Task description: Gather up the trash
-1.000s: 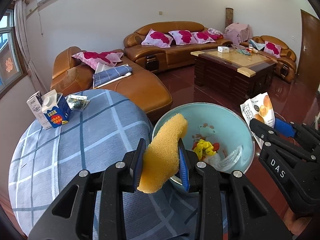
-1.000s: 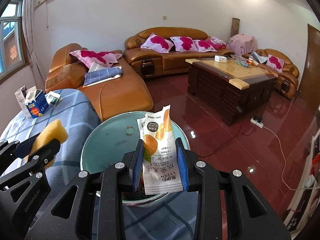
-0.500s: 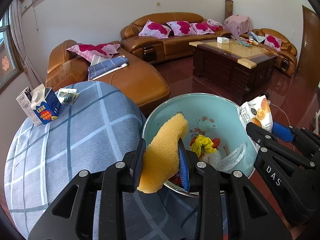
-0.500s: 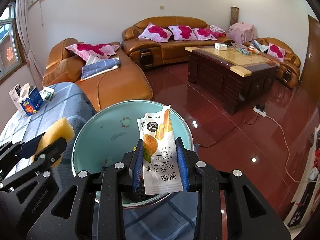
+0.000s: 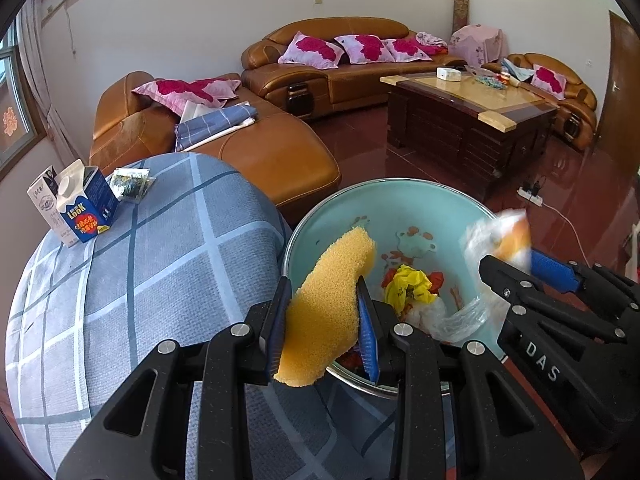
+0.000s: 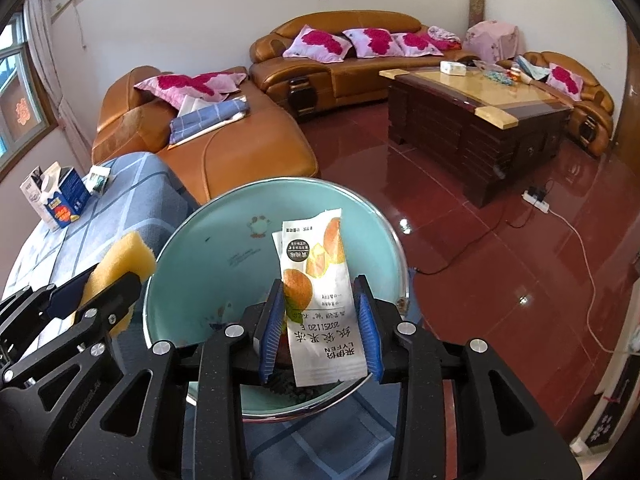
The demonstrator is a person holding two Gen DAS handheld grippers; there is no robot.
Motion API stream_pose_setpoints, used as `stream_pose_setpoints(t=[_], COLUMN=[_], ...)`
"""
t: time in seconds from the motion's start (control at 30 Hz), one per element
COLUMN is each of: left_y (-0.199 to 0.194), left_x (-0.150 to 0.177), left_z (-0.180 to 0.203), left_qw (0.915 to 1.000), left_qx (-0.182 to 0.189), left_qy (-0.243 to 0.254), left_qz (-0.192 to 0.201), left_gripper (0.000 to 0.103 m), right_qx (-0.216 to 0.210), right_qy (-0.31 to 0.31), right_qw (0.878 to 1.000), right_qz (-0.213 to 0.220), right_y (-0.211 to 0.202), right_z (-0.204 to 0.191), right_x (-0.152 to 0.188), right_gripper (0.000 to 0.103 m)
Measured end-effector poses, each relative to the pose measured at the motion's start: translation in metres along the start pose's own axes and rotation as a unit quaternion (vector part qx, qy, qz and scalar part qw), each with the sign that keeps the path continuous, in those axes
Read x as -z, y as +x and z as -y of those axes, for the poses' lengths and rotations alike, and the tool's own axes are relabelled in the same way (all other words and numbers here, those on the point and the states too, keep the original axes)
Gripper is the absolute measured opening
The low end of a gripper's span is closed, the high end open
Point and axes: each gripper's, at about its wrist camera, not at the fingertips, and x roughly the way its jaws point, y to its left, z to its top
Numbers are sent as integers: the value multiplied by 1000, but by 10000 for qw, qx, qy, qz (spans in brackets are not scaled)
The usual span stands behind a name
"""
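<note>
A teal basin (image 5: 404,200) stands at the table's edge with a yellow wrapper (image 5: 408,286) and clear plastic (image 5: 460,316) inside. My left gripper (image 5: 323,280) is shut on a yellow sponge (image 5: 328,300), held over the basin's near left rim. Over the basin (image 6: 224,248), my right gripper (image 6: 318,280) has its jaws opening. The white snack packet (image 6: 320,264) with orange fruit pictures leans loosely between them, with gaps at both pads. In the left wrist view that packet (image 5: 500,236) is blurred above the right gripper (image 5: 516,268). The sponge (image 6: 128,252) also shows at the left of the right wrist view.
A table with a blue plaid cloth (image 5: 140,280) carries two milk cartons (image 5: 84,208) and a small dark packet (image 5: 132,184) at its far left. Beyond lie a brown leather sofa (image 5: 260,148), a wooden coffee table (image 5: 468,120) and a power strip (image 6: 536,196) on the red floor.
Both grippers have sunk closer to the basin. The right jaws have widened and the snack packet now tilts loosely between them. The left grip on the sponge is unchanged.
</note>
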Motion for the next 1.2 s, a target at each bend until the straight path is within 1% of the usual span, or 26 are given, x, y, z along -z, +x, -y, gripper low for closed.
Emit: stream_pose_setpoints(t=[0.13, 0.37, 0.47, 0.5, 0.57, 0.6, 0.63, 0.67, 0.7, 0.8, 0.87, 0.93, 1.1, 1.2], left_y=[-1, -1, -2, -3, -3, -4, -4, -6, -9, -19, -28, -37, -60, -75], left_x=[-1, -3, -6, -7, -8, -8, -9, -8, -8, -8, -7, -6, 6, 16], left_z=[0, 1, 5, 7, 10, 10, 12, 12, 11, 10, 5, -2, -27, -46], left_qw=[10000, 10000, 10000, 10000, 9999, 9999, 10000, 10000, 9999, 9998, 9996, 9993, 9973, 9952], left_qx=[-3, 2, 34, 33, 19, 30, 36, 4, -6, -19, -62, -129, -432, -597], left_qy=[10, 26, 61, 74, 91, 87, 75, 38, 12, 2, -61, -135, -335, -524], left_qz=[21, 29, 46, 49, 52, 45, 37, 67, 125, 195, 282, 336, 484, 580], left_gripper=[32, 32, 34, 38, 41, 49, 66, 72, 73, 72, 72, 74, 77, 80], right_qx=[35, 227, 411, 476, 577, 618, 663, 691, 705, 710, 625, 577, 565, 451], right_qy=[38, 389, 495, 539, 620, 663, 736, 782, 818, 829, 810, 743, 539, 585], right_qw=[9996, 9972, 9953, 9944, 9928, 9919, 9904, 9894, 9884, 9874, 9876, 9872, 9868, 9865], right_qz=[260, 599, 725, 777, 849, 891, 962, 1012, 1068, 1144, 1191, 1288, 1417, 1461], right_y=[-12, -31, -38, -41, -46, -49, -53, -56, -60, -66, -72, -79, -92, -100], right_z=[2, 15, 20, 22, 27, 29, 32, 33, 34, 33, 29, 21, 4, -3], right_x=[-2, -5, -6, -6, -7, -7, -7, -6, -5, -7, -5, -2, 3, 5], right_gripper=[45, 45, 45, 45, 45, 47, 52, 55, 59, 62, 67, 79, 87, 87])
